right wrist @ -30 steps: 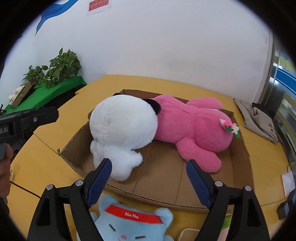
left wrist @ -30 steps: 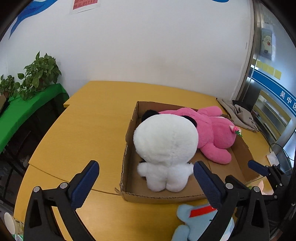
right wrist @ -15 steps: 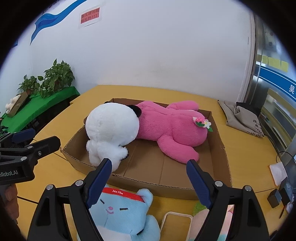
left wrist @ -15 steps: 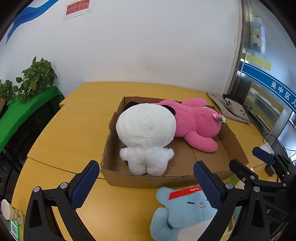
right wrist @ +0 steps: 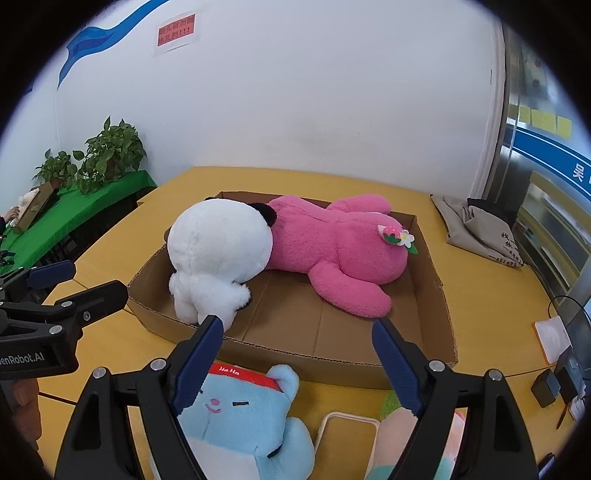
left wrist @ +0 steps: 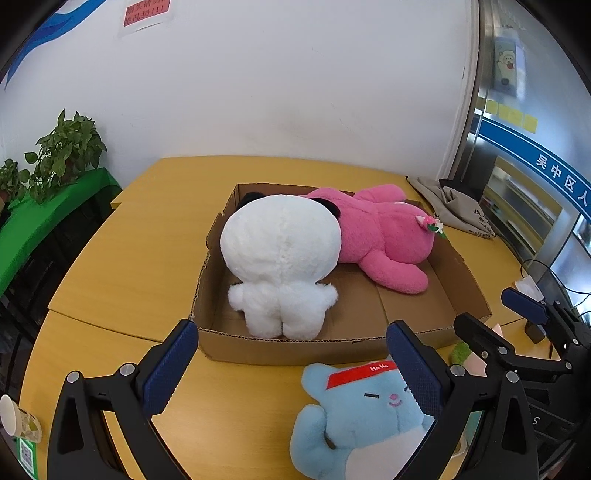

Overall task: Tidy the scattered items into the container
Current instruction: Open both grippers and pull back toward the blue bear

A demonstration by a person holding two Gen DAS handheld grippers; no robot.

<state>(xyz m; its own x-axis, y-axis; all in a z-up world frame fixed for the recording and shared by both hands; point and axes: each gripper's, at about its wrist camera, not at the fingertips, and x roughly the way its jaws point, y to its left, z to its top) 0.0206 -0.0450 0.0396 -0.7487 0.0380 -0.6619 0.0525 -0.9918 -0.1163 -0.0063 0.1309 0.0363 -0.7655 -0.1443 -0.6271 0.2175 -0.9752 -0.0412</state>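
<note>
Two plush toys, white [left wrist: 280, 258] and pink [left wrist: 384, 240], lie in the box [left wrist: 288, 349]. Blue toy [right wrist: 236, 413] lies near it. Both grippers, left [left wrist: 291, 365] and right [right wrist: 295, 358], are spread, holding nothing.

A yellow wooden table [left wrist: 122, 266] stands against a white wall [left wrist: 295, 85]. On its far right corner lies a crumpled grey cloth bag [left wrist: 461, 206] with dark writing. Near the right edge there are a white tissue pack [right wrist: 554, 338] and small black boxes [right wrist: 546, 386] with a thin cable. At the near left corner stands a paper cup [left wrist: 16, 415]. Left of the table, potted green plants [left wrist: 66, 151] stand on a green cloth [left wrist: 33, 229]. A red paper notice [right wrist: 176, 31] hangs on the wall.
</note>
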